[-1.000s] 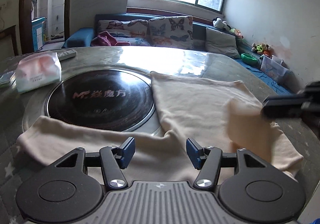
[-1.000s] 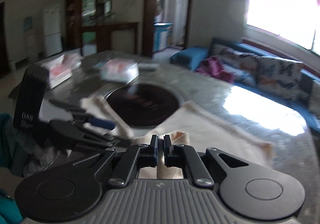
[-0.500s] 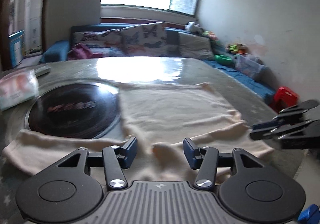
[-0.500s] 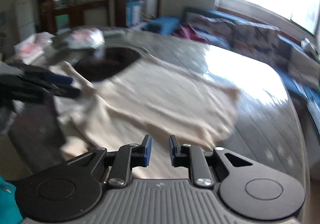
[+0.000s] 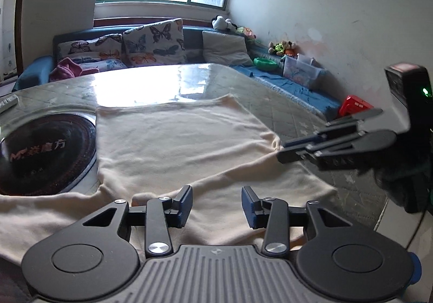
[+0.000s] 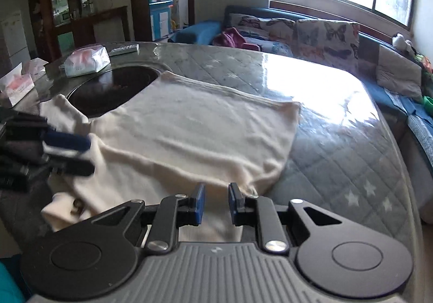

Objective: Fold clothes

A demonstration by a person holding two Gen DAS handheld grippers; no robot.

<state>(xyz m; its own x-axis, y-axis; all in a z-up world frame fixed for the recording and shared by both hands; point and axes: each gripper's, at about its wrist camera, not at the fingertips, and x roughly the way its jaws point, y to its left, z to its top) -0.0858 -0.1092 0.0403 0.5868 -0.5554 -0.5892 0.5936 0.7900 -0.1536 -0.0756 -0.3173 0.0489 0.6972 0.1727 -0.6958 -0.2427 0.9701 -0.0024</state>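
Observation:
A cream long-sleeved top lies spread flat on the round table, its body reaching away and a sleeve stretched along the near edge to each side. My left gripper is open and empty, just above the near middle of the top. My right gripper is open and empty over the right sleeve and the near right corner of the body. It shows from the side in the left wrist view. The left gripper shows at the left edge of the right wrist view.
A black round hotplate is set in the table; the top's left edge overlaps it. Tissue packs and a remote lie at the far left. A blue sofa with cushions runs behind the table.
My right gripper let go of the cream cloth it held raised, opened, and swung out to the right side. The sleeve now lies flat. My left gripper stayed open and turned a little right.

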